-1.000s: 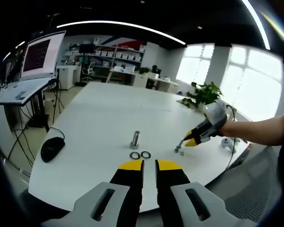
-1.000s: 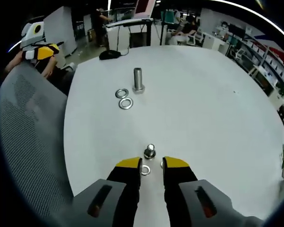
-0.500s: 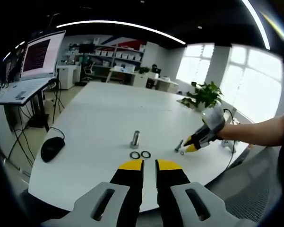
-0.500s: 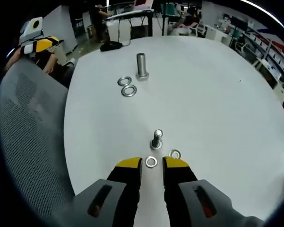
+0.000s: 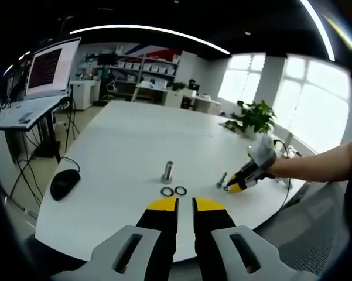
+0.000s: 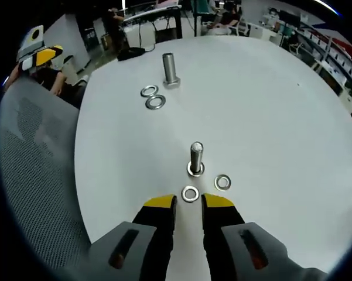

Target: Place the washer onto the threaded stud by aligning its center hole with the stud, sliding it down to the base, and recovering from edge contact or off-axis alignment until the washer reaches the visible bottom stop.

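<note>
In the right gripper view a small threaded stud (image 6: 195, 158) stands upright on the white table (image 6: 269, 105), ringed at its foot by what may be a washer or its own base. One loose washer (image 6: 190, 194) lies just ahead of my right gripper (image 6: 188, 204), which is open with nothing between its jaws. A second washer (image 6: 223, 182) lies to the stud's right. In the left gripper view my left gripper (image 5: 185, 205) hangs open by a narrow gap above the table edge. There the right gripper (image 5: 237, 184) sits low beside the small stud (image 5: 222, 179).
A larger stud (image 6: 170, 69) with two washers (image 6: 152, 97) beside it stands farther along the table. A mouse (image 5: 64, 183) lies at the left edge and a laptop (image 5: 41, 82) sits on a side stand. A mesh chair (image 6: 35, 193) borders the table.
The right gripper has drawn back from the small stud and dropped lower toward the table; the washer that lay between its tips now lies just ahead of them. The left gripper is still.
</note>
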Demonstrator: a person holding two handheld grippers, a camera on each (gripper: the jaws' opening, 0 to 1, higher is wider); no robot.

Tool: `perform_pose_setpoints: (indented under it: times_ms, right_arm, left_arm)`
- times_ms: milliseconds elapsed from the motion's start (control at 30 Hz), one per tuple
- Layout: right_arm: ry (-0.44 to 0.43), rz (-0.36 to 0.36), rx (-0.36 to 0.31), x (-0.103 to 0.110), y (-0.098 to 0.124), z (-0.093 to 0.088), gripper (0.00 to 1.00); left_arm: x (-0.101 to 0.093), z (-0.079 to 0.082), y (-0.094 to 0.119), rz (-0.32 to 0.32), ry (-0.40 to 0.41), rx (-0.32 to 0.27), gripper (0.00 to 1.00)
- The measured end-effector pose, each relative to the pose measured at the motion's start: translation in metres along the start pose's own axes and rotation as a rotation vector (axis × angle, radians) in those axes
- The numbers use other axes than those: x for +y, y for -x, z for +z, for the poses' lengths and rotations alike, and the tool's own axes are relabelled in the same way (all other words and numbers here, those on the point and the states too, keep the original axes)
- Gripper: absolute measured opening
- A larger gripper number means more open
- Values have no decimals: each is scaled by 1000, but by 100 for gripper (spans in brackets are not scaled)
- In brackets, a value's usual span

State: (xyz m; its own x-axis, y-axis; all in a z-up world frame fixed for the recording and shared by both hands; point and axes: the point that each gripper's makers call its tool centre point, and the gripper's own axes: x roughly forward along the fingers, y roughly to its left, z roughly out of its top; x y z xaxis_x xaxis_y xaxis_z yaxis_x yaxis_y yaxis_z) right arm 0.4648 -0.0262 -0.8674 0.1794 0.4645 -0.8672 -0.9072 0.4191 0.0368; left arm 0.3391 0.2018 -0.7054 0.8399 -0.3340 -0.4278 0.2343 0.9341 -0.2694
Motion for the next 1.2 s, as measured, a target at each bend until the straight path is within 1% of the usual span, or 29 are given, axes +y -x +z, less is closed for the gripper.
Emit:
perform_pose_setpoints:
  times_ms: [33, 67, 133, 200, 233, 333, 633, 867, 967, 1067, 1200]
  right_arm:
    - [2, -5, -14, -1, 0, 2, 19]
    - [-8, -4, -7, 0, 0, 1, 19]
    - [-4, -11, -15, -2, 0, 2, 18]
    - [31, -25, -19, -4, 0, 1, 15]
    - [20, -24, -21, -4, 0, 2, 15]
    - [38, -33, -28, -3, 2, 2, 15]
    - [12, -50, -63, -10, 10, 7, 14]
    - [-35, -64, -125, -13, 26, 16, 14]
    - [-47, -75, -162, -16, 34, 24, 14]
    - [-57, -91, -213, -19, 42, 35, 14]
    - [-61, -96, -254, -16, 49, 45, 14]
  left_arm:
    - [0, 0, 0, 0, 0, 0, 7]
    - [0, 0, 0, 1, 0, 1, 7]
    - [0, 0, 0, 1, 1, 0, 7]
    - [0, 0, 0, 1, 0, 2, 7]
    - [0, 0, 0, 1, -1, 4, 7]
    - [0, 0, 0, 2, 0, 4, 7]
    - [0, 0, 0, 5, 1, 4, 7]
    - [0, 0, 0, 7, -1, 2, 7]
    - [0, 0, 0, 7, -1, 5, 7]
    - [0, 0, 0, 7, 0, 3, 7]
    - [0, 0, 0, 8, -2, 6, 7]
